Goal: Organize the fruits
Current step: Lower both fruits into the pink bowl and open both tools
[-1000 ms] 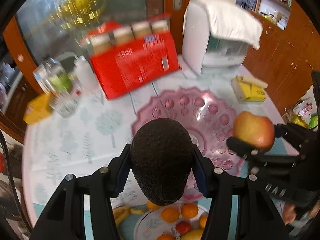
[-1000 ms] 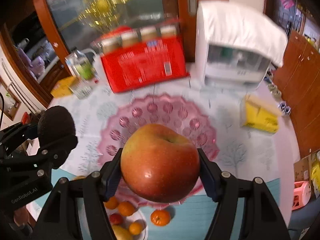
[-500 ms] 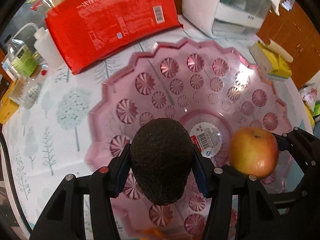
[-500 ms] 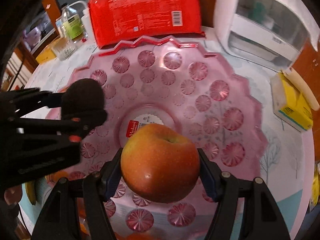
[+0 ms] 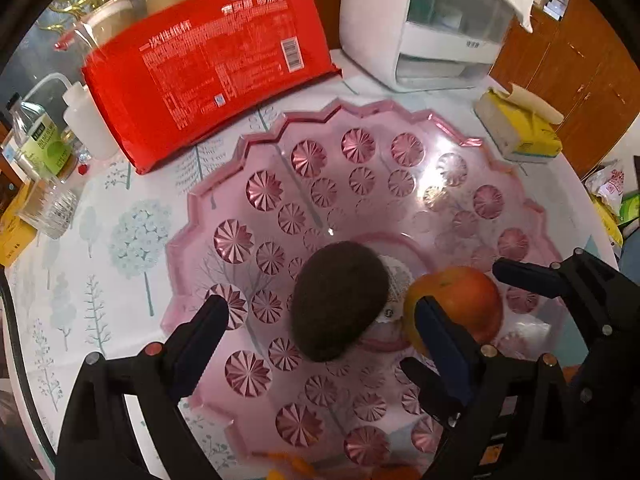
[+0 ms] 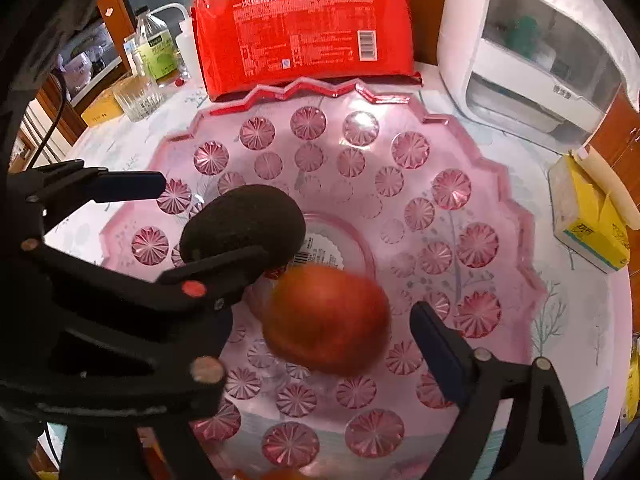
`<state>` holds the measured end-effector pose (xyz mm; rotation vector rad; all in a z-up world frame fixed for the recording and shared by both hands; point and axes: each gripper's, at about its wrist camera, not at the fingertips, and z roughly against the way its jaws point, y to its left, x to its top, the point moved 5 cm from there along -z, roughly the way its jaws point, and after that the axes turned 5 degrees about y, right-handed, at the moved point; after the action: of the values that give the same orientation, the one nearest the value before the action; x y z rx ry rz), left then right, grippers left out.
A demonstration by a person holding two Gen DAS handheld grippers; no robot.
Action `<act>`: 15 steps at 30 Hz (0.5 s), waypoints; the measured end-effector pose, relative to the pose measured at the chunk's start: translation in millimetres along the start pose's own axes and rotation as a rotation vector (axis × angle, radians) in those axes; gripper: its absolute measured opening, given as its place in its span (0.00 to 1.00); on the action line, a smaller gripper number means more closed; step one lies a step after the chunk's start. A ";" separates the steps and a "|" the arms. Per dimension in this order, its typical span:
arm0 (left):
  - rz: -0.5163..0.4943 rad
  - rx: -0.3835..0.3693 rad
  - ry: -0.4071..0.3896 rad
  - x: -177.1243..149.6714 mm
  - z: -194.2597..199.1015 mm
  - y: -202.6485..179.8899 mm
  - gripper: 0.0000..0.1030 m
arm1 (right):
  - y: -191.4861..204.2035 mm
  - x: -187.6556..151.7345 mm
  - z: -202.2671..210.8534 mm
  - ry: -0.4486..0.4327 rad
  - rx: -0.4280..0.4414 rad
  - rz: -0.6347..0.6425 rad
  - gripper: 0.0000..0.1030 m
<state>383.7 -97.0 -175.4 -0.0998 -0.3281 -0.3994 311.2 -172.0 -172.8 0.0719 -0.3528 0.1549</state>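
On the table with the tree-print cloth (image 5: 132, 236) sits a big pink glass bowl (image 5: 404, 148) with star shapes all over it. Two fruits lie near the middle of the bowl, close to a round paper sticker on its bottom. One is a dark, bumpy avocado (image 5: 340, 300). The other is a red and yellow apple (image 5: 468, 300). They lie side by side; if they touch, it is hard to tell.

The left gripper (image 5: 324, 328) points down into the bowl. Its jaws have just been opening, and now they stand wide apart. The avocado sits between them, but the blue pads do not press on it.

The right gripper (image 6: 320, 320) also points down into the bowl, just beside the left one. Its jaws have just been opening too, and they are wide now. The apple (image 6: 328, 316) looks blurry in the right wrist view. It sits between the fingers, and the blue pad on the right side is clear of it. The other finger is hidden behind the left gripper.

Behind the bowl, touching its far rim, stands a red pack of paper cups (image 5: 208, 64). Beside that is a white machine (image 5: 424, 36) with a cloth on top. A yellow box (image 5: 520, 132) lies off to the right of the bowl. To the left are a white squeeze bottle (image 5: 86, 120), a bottle with a green label (image 5: 40, 144) and a clear drinking glass (image 5: 48, 208).
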 end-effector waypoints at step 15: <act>0.070 -0.034 -0.060 -33.5 72.1 -2.0 0.92 | 10.6 -27.0 46.4 -0.045 0.077 -0.100 0.88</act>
<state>332.6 -75.1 -118.6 -0.1562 -0.3759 -0.3331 268.7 -169.8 -138.4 0.1695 -0.3875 0.0682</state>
